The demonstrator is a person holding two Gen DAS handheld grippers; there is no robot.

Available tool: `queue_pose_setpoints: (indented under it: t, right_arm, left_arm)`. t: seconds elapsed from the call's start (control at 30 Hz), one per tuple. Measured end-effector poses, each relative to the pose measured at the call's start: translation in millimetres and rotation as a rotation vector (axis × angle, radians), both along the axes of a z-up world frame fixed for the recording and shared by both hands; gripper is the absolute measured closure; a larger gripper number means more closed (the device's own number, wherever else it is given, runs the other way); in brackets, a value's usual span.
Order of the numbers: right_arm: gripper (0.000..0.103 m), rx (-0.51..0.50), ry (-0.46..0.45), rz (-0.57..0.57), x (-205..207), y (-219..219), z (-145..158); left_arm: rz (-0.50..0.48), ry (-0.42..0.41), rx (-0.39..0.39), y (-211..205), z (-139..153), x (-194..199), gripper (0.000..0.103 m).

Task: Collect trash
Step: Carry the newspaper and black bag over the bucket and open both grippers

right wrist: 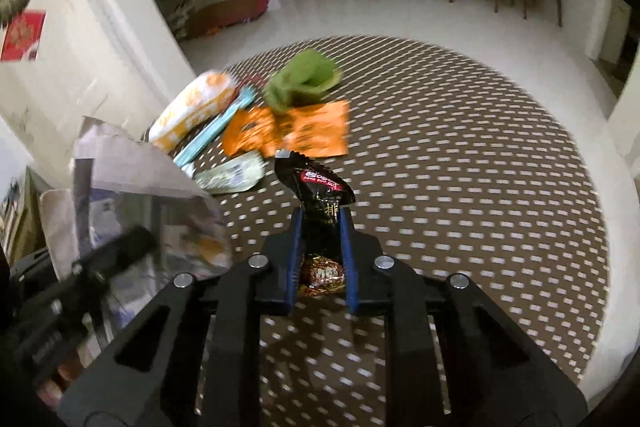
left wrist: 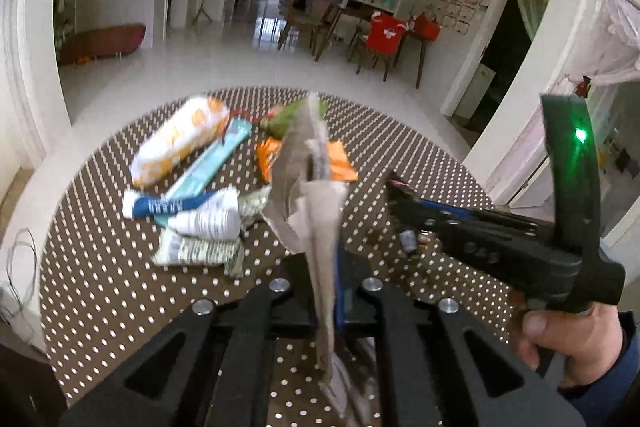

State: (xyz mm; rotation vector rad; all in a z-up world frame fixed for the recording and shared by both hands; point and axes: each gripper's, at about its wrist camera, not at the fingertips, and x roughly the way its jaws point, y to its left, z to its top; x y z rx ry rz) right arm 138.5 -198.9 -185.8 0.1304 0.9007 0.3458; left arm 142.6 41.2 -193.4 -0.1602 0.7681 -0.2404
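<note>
Two tools loaded: left tool (left wrist: 326, 291) clamped on crumpled grey paper bag (left wrist: 316, 195), right tool (right wrist: 320, 223) clamped on black foil snack wrapper (right wrist: 318, 193). Bring wrapper over bag mouth at left before releasing; keep bag open above brown dotted table (right wrist: 480, 167).

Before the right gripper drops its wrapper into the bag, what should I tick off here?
1. Right gripper shut on black snack wrapper: ok.
2. Left gripper clamps paper bag: ok.
3. Bag mouth open: cannot tell.
4. Wrapper above the bag: not ok, bag sits to its left.
5. More trash left on polka-dot table, such as orange packet: ok.
</note>
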Motion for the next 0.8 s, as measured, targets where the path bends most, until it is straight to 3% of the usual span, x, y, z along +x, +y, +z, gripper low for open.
queue_pose_setpoints:
  t: [0.47,0.63,0.8]
  right_arm:
    - [0.085,0.103,-0.151,-0.224,-37,-132,62]
    - [0.085,0.108,-0.174,-0.359,-55,-206,67]
    - [0.085,0.109,-0.157,-0.503,-74,-281,59]
  left_arm:
    - [-0.157,-0.165,0.057,-95,65,2,0.098]
    - [-0.265,-0.202,0.053,-160,80,11,0.098]
    - [-0.383,-0.188,0.048,-231,76,22,0.098]
